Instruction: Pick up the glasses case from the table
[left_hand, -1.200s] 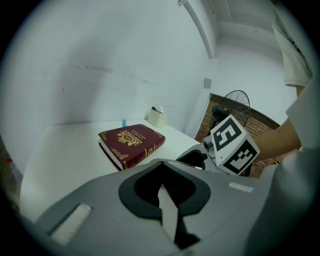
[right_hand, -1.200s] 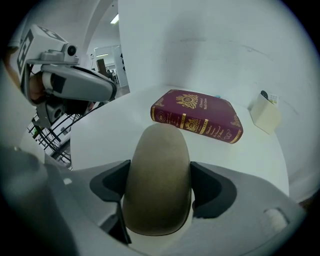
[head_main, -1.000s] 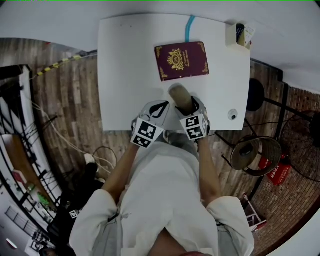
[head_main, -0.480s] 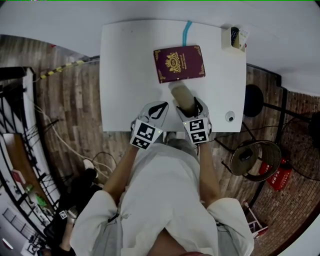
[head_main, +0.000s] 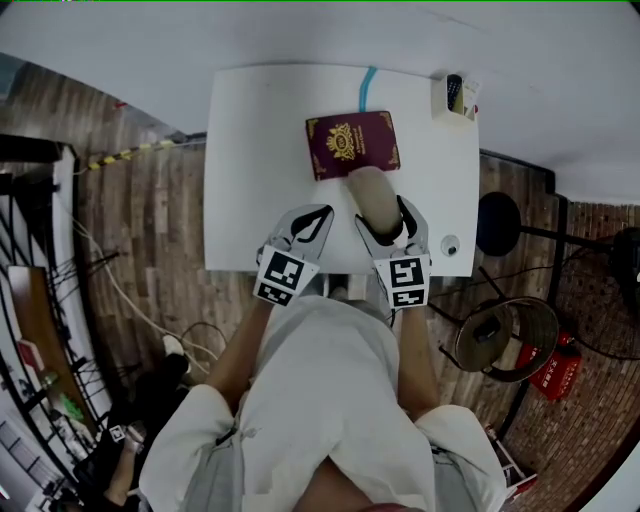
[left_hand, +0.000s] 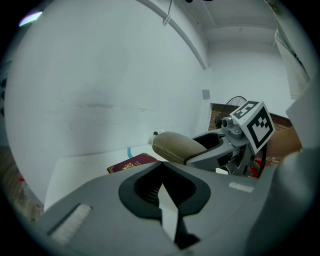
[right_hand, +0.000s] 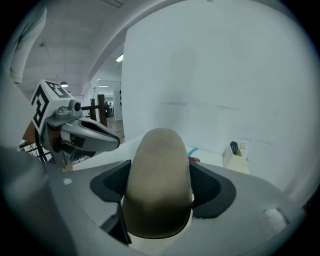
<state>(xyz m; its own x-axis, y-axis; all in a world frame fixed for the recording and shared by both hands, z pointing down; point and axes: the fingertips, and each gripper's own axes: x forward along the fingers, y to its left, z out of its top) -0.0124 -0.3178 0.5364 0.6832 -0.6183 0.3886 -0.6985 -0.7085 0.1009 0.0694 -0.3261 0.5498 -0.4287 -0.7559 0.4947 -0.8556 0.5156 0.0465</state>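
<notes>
The beige, rounded glasses case (head_main: 372, 192) is clamped between the jaws of my right gripper (head_main: 384, 215), over the near part of the white table (head_main: 250, 160). In the right gripper view the case (right_hand: 159, 185) fills the gap between the black pads (right_hand: 212, 187). From the left gripper view the case (left_hand: 177, 147) looks held off the tabletop. My left gripper (head_main: 315, 215) hovers just left of it, jaws shut on nothing (left_hand: 162, 164).
A maroon booklet with a gold crest (head_main: 352, 143) lies just beyond the case. A white holder with a dark item (head_main: 452, 98) stands at the far right corner, near a blue strip (head_main: 367, 88). A small round object (head_main: 449, 243) sits at the table's near right edge. A stool (head_main: 497, 222) and a fan (head_main: 500, 330) stand on the floor to the right.
The right gripper keeps its hold on the case and has drawn slightly back toward me. The table looks smaller and farther in the head view. The left gripper stays shut alongside.
</notes>
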